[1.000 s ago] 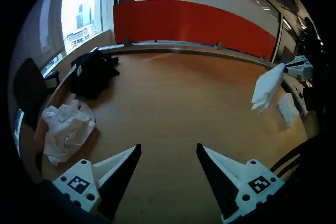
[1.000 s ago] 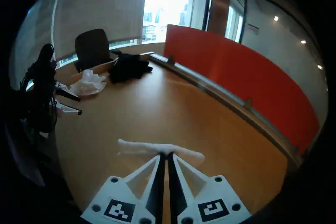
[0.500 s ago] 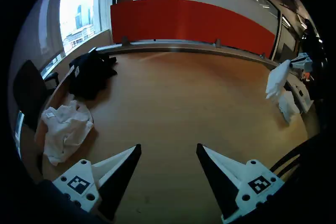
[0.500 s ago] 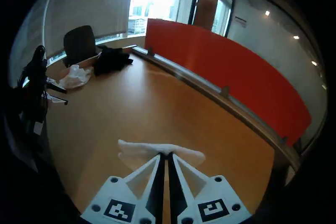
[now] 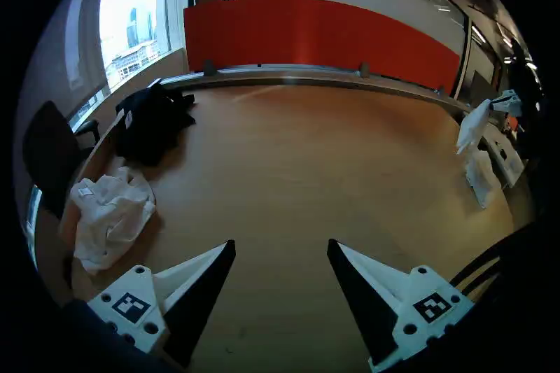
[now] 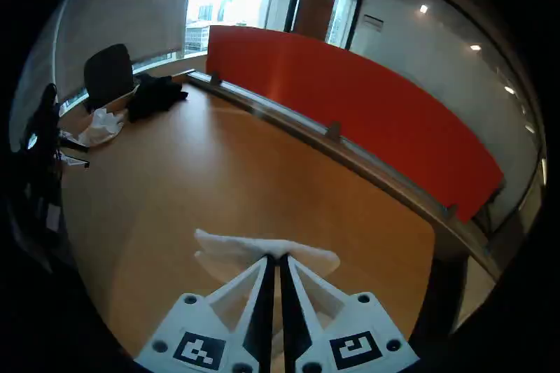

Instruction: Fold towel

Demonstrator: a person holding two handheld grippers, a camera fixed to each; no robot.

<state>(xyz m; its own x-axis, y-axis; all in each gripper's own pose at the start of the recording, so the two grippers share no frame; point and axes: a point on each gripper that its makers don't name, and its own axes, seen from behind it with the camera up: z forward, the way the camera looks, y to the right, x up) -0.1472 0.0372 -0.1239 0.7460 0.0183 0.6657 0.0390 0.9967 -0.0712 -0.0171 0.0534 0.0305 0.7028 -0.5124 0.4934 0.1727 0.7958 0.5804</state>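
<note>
**Towel carried farther off, held in the air**
The right tongs [image 6: 274, 261], pressed together on a bunched white towel [image 6: 241, 247], have swung it farther right of the left tongs [image 5: 280, 243], which stay spread and empty above the wooden bench [image 5: 294, 163]. The towel hangs off the surface, so I judge that folding has not begun and it must first be laid flat.

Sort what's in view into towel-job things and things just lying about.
Job: white towel pinched in the right gripper; open left gripper; wooden table.
Lying about: black garment; crumpled white cloth; flat white cloth near the table edge; chair; red partition.
</note>
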